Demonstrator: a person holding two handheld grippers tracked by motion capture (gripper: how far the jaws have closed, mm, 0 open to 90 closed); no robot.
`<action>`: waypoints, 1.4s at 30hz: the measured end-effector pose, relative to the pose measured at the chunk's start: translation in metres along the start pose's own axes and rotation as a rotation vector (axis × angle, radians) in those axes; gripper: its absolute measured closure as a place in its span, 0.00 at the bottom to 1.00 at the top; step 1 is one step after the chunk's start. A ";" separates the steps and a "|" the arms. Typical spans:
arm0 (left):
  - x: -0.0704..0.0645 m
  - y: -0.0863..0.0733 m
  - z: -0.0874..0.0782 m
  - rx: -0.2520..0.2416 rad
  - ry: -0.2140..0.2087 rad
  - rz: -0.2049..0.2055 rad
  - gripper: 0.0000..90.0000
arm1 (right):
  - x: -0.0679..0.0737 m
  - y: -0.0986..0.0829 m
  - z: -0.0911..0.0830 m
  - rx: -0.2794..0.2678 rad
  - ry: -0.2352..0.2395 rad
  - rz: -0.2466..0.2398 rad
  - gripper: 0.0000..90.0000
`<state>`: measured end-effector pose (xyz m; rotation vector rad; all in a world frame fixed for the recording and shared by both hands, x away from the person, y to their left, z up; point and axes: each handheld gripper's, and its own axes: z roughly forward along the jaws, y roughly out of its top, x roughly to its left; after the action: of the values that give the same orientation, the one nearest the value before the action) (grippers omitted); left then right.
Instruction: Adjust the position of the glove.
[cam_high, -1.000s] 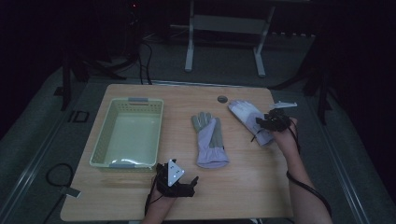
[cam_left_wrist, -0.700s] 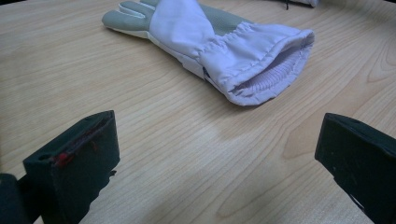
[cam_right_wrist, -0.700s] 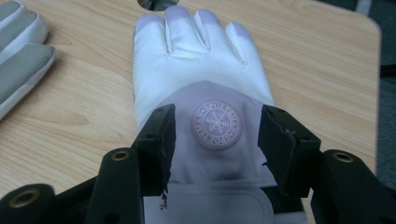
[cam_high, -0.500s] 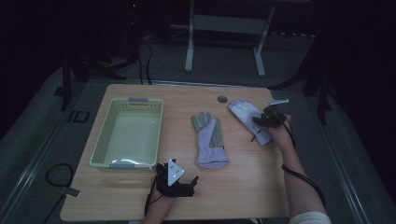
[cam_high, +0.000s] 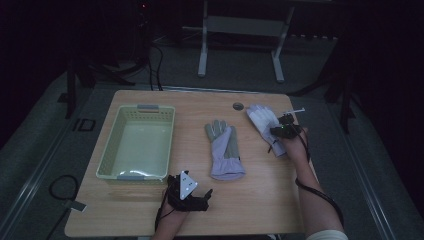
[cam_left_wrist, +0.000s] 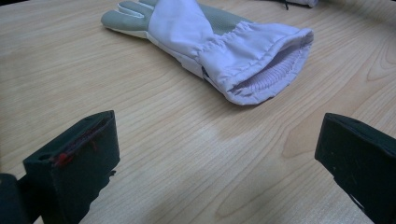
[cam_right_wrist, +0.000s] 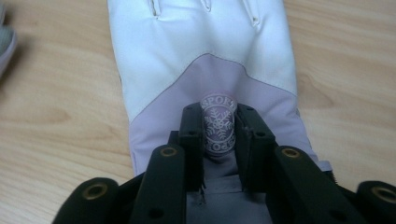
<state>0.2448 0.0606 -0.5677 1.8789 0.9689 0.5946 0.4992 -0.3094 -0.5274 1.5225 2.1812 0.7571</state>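
Note:
Two lilac-and-white gloves lie on the wooden table (cam_high: 150, 205). The middle glove (cam_high: 224, 150) lies flat, fingers pointing away from me, and its open cuff (cam_left_wrist: 261, 70) faces my left gripper. My left gripper (cam_high: 205, 197) rests near the front edge, its jaws wide open (cam_left_wrist: 215, 154) with bare wood between them. The second glove (cam_high: 261, 117) lies at the back right. My right gripper (cam_high: 280, 131) is on its cuff end, shut (cam_right_wrist: 219, 130) on a fold of fabric bearing a round snowflake badge. This glove's (cam_right_wrist: 201, 42) fingers run out of the top of the right gripper view.
A pale green slotted basket (cam_high: 110, 150) stands at the left of the table and looks empty. A round cable hole (cam_high: 238, 106) sits near the back edge. Dark floor and a white stand (cam_high: 240, 30) lie beyond the table.
My right gripper has shifted slightly to the left on the back-right glove. The left gripper and the middle glove have not moved.

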 end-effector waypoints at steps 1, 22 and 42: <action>0.000 0.000 0.000 0.000 0.000 0.000 0.00 | 0.001 0.000 -0.003 -0.002 -0.005 0.029 0.85; -0.001 0.000 0.000 0.004 0.001 0.008 0.00 | 0.047 -0.050 -0.113 -0.205 -0.082 0.205 0.88; -0.001 0.000 0.000 0.002 -0.001 0.007 0.00 | 0.057 -0.076 -0.090 -0.129 -0.118 0.316 0.87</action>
<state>0.2444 0.0599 -0.5676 1.8855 0.9624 0.5968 0.3715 -0.2958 -0.5033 1.8175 1.7933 0.8621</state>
